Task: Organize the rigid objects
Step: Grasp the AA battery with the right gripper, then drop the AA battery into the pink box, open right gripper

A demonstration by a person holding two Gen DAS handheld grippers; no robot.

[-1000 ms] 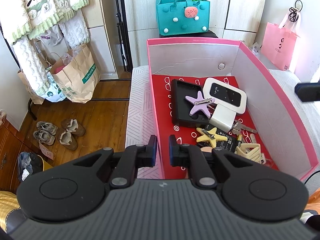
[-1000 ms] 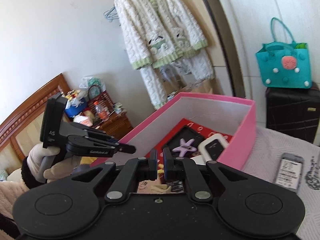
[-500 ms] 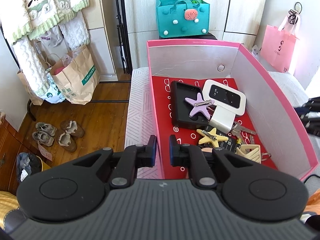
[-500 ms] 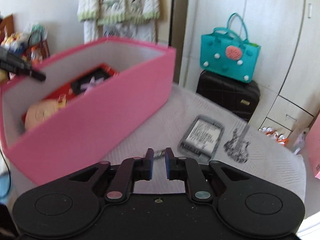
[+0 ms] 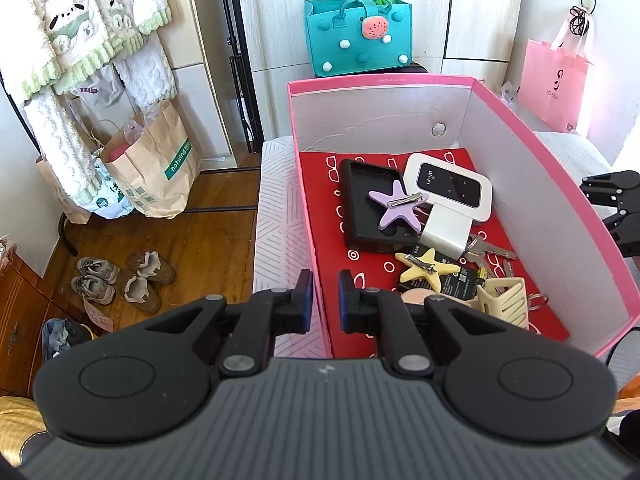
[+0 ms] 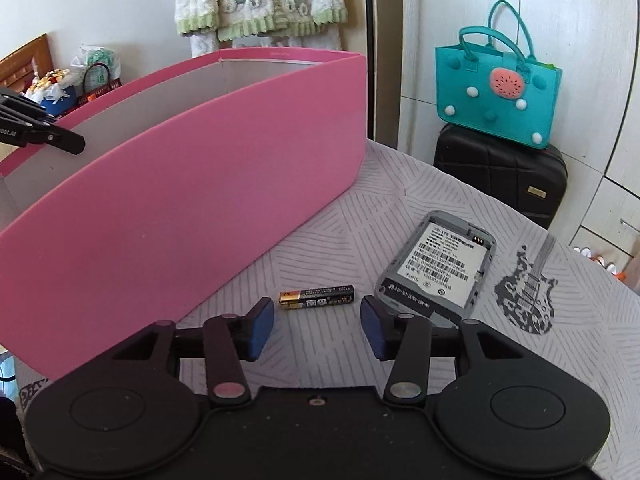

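Black-and-gold battery lay on the bed near the pink box; the empty right claw was opening and could roll it away. The left claw was together, holding nothing.

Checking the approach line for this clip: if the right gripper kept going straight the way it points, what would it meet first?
Most likely the small battery lying on the patterned cover. It sits just ahead of the right gripper, roughly centred between the opening jaws, nothing between them yet. Depth is hard to judge, so the cover itself may come first.
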